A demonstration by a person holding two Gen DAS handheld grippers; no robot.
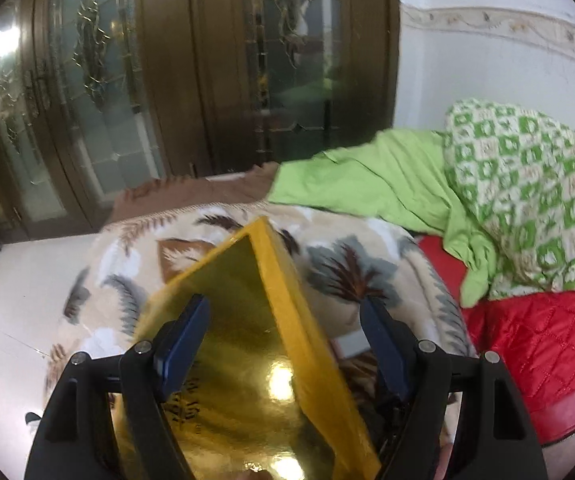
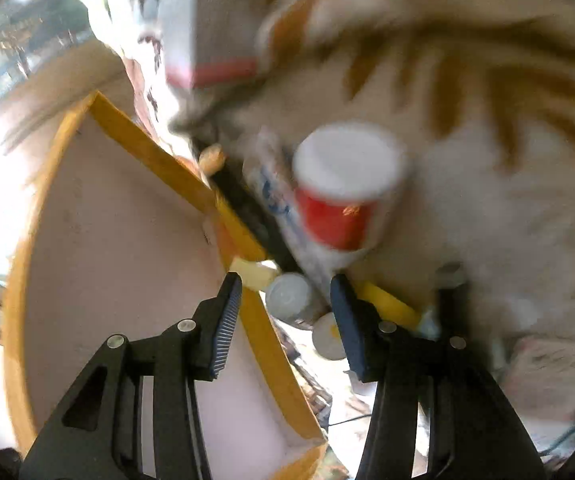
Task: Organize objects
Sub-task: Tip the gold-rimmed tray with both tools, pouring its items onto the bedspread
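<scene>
**Yellow box lid tilted over a cluttered bed**

The left tongs stood wide, their blue pads clear of a yellow box lid that rose on edge between them, its glossy gold face turned left and its long axis running away from the camera toward the bed's far edge. Whether either pad touched it could not be told. Beyond lay a leaf-patterned blanket, with green bedding and a red quilt crowding the right; bare floor opened to the left, before dark glazed doors. The right tongs also stood open, holding nothing, astride the rim of an open yellow-edged box. Just past them a red-and-white cup and small white containers sat blurred on the blanket.
</scene>
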